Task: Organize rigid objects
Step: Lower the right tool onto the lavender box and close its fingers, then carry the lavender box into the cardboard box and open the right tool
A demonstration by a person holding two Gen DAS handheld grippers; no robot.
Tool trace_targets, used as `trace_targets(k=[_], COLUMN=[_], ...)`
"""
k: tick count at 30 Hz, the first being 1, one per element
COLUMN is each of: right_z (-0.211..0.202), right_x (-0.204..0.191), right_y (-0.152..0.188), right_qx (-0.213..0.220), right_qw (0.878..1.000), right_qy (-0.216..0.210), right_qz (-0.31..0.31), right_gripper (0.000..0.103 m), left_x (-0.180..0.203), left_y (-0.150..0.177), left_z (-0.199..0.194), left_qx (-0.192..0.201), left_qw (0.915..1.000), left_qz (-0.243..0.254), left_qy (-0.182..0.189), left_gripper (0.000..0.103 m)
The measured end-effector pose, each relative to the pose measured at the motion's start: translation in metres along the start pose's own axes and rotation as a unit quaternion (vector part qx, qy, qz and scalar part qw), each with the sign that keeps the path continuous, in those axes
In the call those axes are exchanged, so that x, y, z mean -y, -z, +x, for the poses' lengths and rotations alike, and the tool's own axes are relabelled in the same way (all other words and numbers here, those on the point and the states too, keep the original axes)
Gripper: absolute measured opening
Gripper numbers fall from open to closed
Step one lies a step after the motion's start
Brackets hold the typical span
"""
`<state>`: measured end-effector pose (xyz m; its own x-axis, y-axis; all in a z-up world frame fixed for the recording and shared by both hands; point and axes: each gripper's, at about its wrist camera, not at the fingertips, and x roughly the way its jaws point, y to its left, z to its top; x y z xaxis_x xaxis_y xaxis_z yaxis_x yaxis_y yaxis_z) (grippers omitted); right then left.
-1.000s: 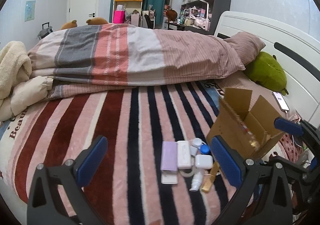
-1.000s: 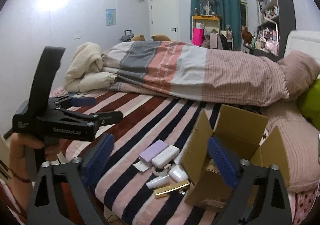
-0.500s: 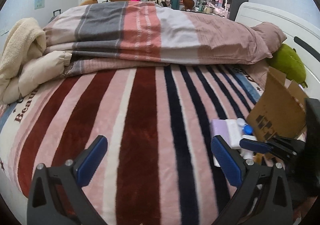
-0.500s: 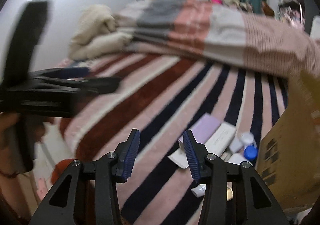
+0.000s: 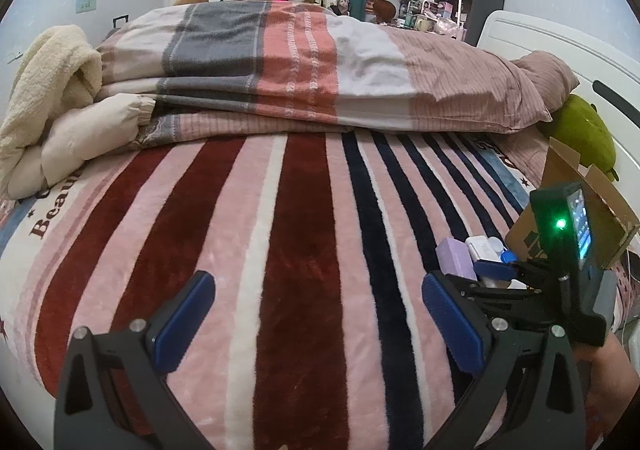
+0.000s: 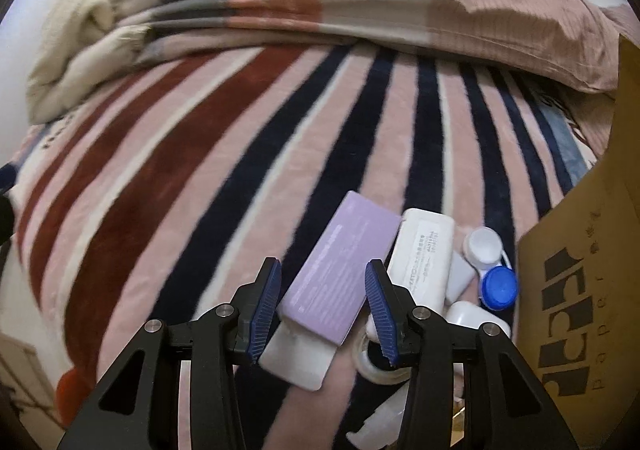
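A purple box [image 6: 344, 274] lies on the striped blanket among small items: a long white case [image 6: 424, 254], a blue-and-white contact lens case [image 6: 490, 266], a tape roll [image 6: 370, 364]. My right gripper [image 6: 324, 310] is open, its blue pads either side of the purple box's near end, not touching it. A cardboard box [image 6: 576, 290] stands just right of the pile. In the left wrist view my left gripper [image 5: 316, 324] is open and empty over the blanket, left of the purple box [image 5: 454, 258] and the cardboard box [image 5: 576, 190].
A folded quilt [image 5: 304, 62] and cream blankets [image 5: 52, 98] lie across the far side of the bed. A green plush [image 5: 584, 134] sits by the white headboard [image 5: 560, 46]. The right gripper's body [image 5: 560, 250] shows at right in the left wrist view.
My right gripper has dropped down and forward to the item pile, now straddling the purple box. My left gripper has lowered and swung left, away from the pile.
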<state>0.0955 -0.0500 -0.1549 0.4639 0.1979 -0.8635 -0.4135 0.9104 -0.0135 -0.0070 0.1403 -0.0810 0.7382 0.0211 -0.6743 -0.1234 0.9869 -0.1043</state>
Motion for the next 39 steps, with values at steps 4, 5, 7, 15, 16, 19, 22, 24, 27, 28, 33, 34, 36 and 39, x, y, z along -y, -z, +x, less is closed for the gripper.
trace_targets(k=[4,5,7,15,16,19,22,24,27,28,33,34,36,39], right_z=[0.019,0.021,0.018,0.011,0.012,0.017,0.013,-0.002,-0.041,-0.055,-0.120,-0.129,-0.147,-0.161], right_x=[0.004,0.005,0.000,-0.023,-0.023,-0.024,-0.025,-0.024,-0.026,-0.027,-0.019,-0.016,-0.002,0.024], right_y=[0.000,0.002,0.007,0.015,0.014,0.010,0.008,0.005,-0.007,-0.012,-0.032,-0.033,-0.036,-0.040], right_qx=[-0.051,-0.047,-0.020,-0.018,-0.017,-0.006,0.001,0.017,0.038,0.047,0.074,0.079,0.088,0.095], right_qw=[0.997,0.997,0.999,0.995,0.995,0.995,0.996,0.995,0.987,0.985,0.972,0.971,0.970,0.973], right_qy=[-0.048,-0.052,-0.039,-0.099,-0.091,-0.103,-0.082,-0.094,-0.134,-0.140,-0.179,-0.179,-0.174,-0.161], right_qz=[0.038,0.043,0.025,-0.027,-0.025,-0.011,-0.022,-0.038,-0.078,-0.093,-0.135,-0.140,-0.144,-0.134], right_gripper=[0.049,0.046,0.041,0.038,0.045,0.052,0.033,0.033,0.033,0.033,0.033,0.033,0.033,0.033], left_x=[-0.004,-0.004,-0.006,-0.016,-0.017,-0.017,-0.012,-0.006,0.012,0.022,0.064,0.071,0.092,0.125], left_y=[0.001,0.001,0.002,0.004,0.004,0.003,-0.003,-0.012,-0.032,-0.042,-0.082,-0.089,-0.100,-0.115], left_z=[-0.004,-0.005,-0.007,-0.003,-0.001,0.004,0.010,0.011,0.009,0.007,-0.003,-0.003,-0.002,0.002], left_qx=[0.001,0.000,0.000,-0.023,-0.027,-0.041,-0.055,-0.056,-0.050,-0.047,-0.029,-0.029,-0.029,-0.029], left_qw=[1.0000,1.0000,1.0000,0.9979,0.9976,0.9959,0.9917,0.9880,0.9795,0.9760,0.9607,0.9571,0.9514,0.9448], left_qz=[-0.003,-0.004,-0.004,-0.028,-0.028,-0.024,-0.015,-0.011,-0.003,0.006,0.025,0.023,0.033,0.046], left_qy=[-0.001,-0.001,0.004,0.053,0.058,0.077,0.115,0.144,0.195,0.213,0.275,0.287,0.305,0.323], left_gripper=[0.103,0.103,0.103,0.103,0.102,0.102,0.102,0.102,0.098,0.094,0.076,0.068,0.058,0.055])
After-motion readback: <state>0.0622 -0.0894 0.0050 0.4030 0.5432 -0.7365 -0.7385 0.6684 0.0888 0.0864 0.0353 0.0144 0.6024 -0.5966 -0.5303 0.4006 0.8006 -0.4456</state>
